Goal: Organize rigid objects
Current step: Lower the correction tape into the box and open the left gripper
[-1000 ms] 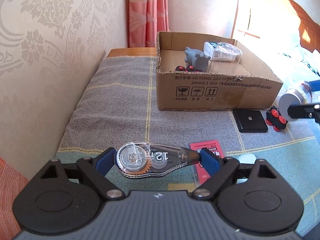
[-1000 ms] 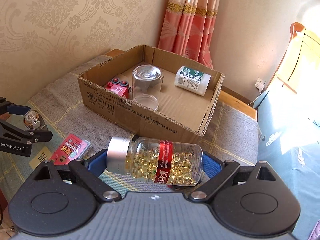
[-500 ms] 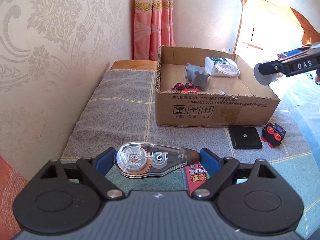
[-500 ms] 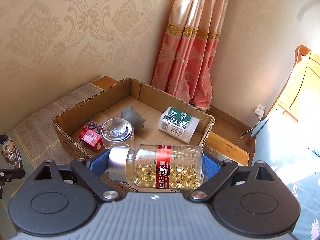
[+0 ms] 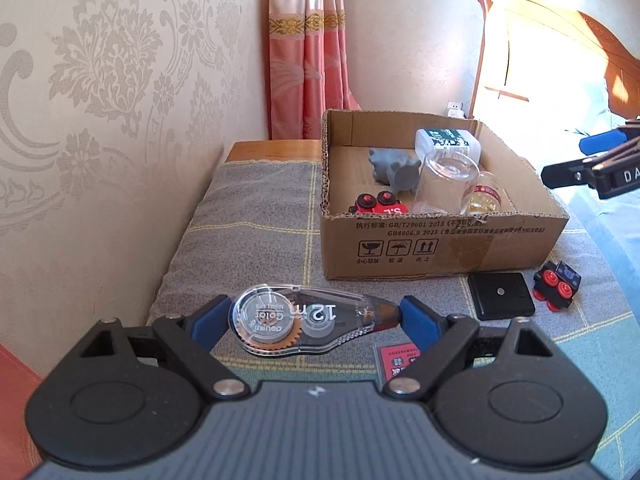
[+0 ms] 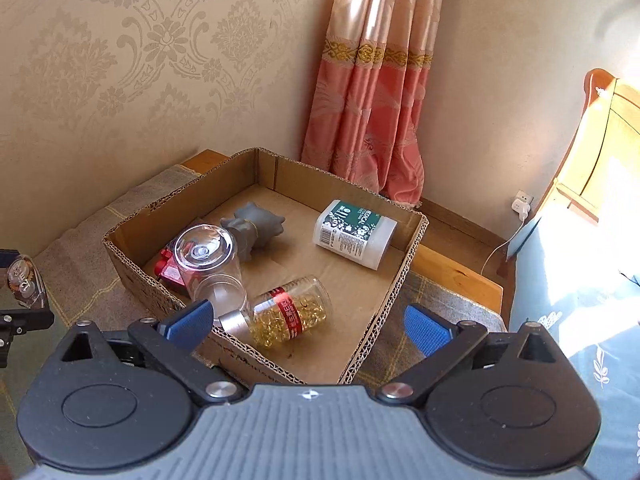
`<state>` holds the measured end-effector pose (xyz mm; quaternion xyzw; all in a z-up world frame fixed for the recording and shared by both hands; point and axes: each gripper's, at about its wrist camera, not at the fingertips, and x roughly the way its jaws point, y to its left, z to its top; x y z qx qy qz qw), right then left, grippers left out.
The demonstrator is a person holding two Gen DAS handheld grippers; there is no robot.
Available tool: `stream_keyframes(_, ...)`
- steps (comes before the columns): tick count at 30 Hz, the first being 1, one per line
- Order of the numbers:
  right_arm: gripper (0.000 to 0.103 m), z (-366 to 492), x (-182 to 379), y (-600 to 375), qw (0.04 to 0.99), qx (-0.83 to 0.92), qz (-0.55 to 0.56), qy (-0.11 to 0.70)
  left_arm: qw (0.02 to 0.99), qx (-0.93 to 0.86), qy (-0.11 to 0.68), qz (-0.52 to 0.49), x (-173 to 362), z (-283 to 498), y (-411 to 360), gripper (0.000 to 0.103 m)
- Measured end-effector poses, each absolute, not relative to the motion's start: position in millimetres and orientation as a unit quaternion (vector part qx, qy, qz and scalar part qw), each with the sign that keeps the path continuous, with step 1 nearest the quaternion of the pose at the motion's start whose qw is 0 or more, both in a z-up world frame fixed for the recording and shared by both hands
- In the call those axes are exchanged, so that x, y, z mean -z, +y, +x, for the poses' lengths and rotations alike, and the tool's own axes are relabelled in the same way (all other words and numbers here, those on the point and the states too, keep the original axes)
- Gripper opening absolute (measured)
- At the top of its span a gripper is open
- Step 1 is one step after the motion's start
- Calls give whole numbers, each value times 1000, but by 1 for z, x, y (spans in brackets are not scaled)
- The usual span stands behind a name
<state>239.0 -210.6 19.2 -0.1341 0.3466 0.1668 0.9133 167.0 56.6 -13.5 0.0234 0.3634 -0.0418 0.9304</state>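
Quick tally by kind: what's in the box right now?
Bottles: 2, capsule bottle, white bottle
Toy cars: 1, red car
Clear cups: 1, cup
Grey figures: 1, figure
Total: 5 in the cardboard box

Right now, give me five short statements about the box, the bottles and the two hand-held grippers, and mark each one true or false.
1. The left hand-held gripper grips a correction tape dispenser. True.
2. The capsule bottle is clamped in the right hand-held gripper. False: it lies on its side in the cardboard box, and the jaws are opening with nothing between them.
3. The clear cup stands upside down in the box. True.
4. The white bottle stands upright. False: it lies on its side.
5. The black square plate is inside the box. False: it lies on the cloth in front of it.
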Motion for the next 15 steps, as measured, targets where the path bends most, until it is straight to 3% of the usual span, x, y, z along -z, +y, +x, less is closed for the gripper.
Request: stream_keyframes(15, 103, 176, 2, -208, 924, -113, -60, 360, 944, 61, 323, 32, -33, 224, 26, 90)
